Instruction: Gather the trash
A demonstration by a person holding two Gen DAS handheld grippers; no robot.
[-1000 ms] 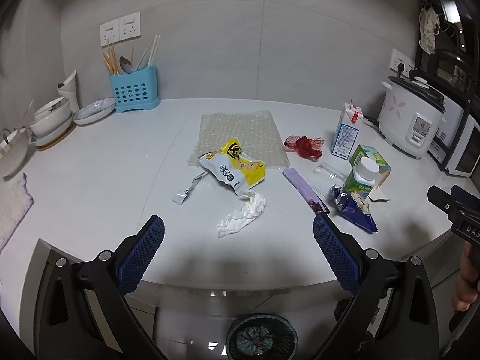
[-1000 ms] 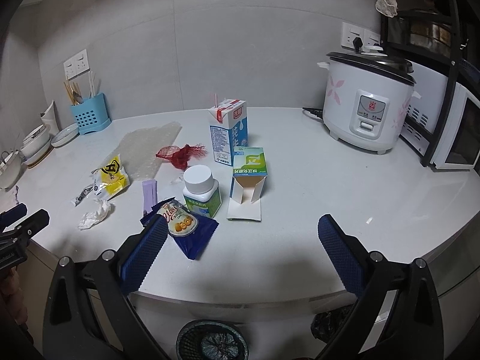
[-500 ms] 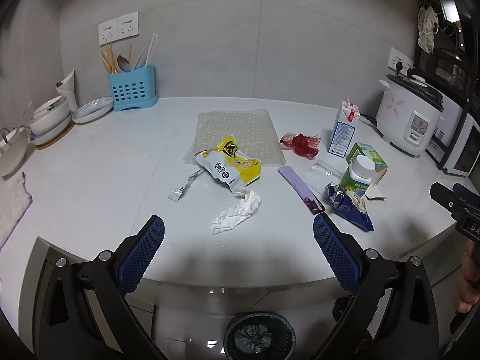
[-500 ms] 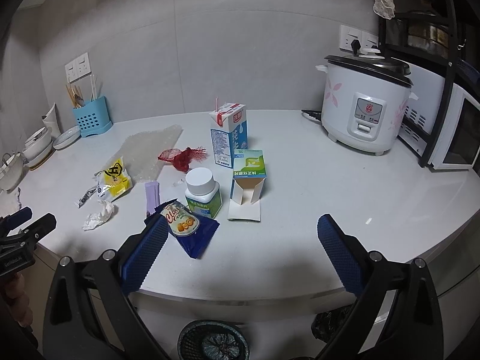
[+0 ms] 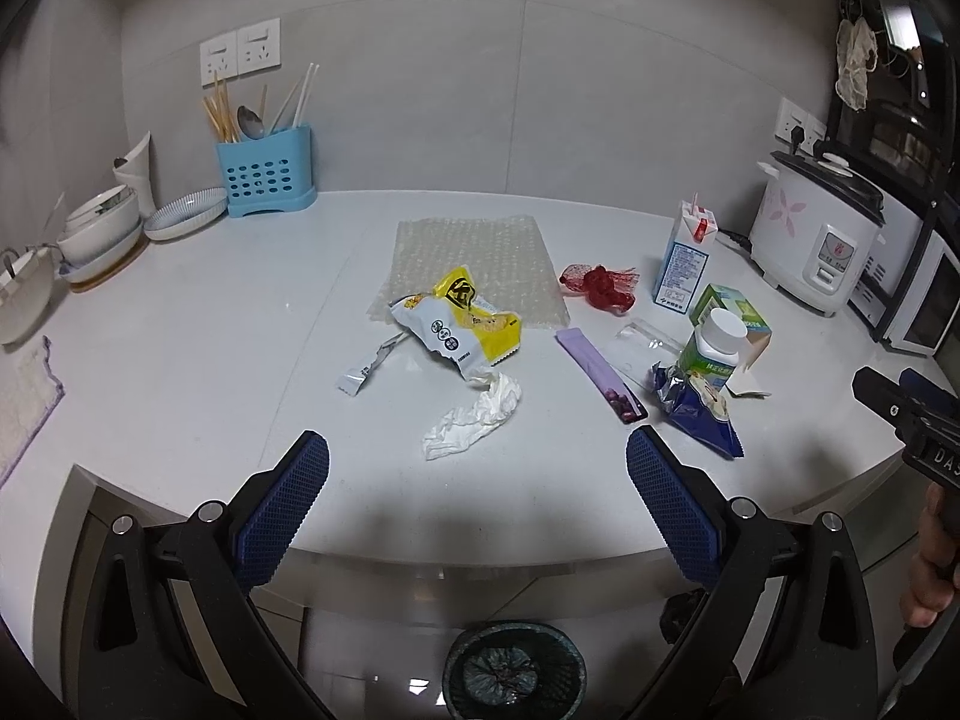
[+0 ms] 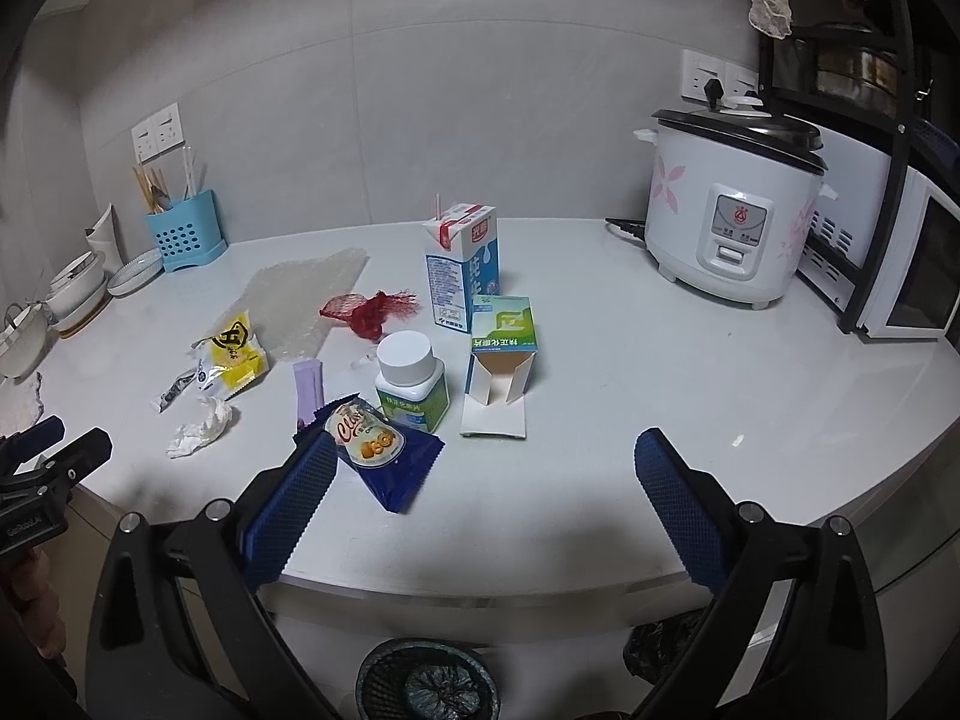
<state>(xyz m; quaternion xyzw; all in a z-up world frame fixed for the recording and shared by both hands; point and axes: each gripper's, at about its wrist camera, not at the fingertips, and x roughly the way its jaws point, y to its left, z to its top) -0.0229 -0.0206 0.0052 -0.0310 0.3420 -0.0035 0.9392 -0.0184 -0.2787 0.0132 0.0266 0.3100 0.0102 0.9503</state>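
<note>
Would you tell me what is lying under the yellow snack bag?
The yellow snack bag partly overlaps the front edge of the bubble wrap sheet, its lower end on the crumpled white tissue. Anything beneath its middle is hidden.

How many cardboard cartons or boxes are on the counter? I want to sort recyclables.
2. The blue-and-white milk carton stands upright at the back with a straw in it; the green box, its flap open, stands just in front of it, beside the white-capped bottle. None seems hidden.
</note>
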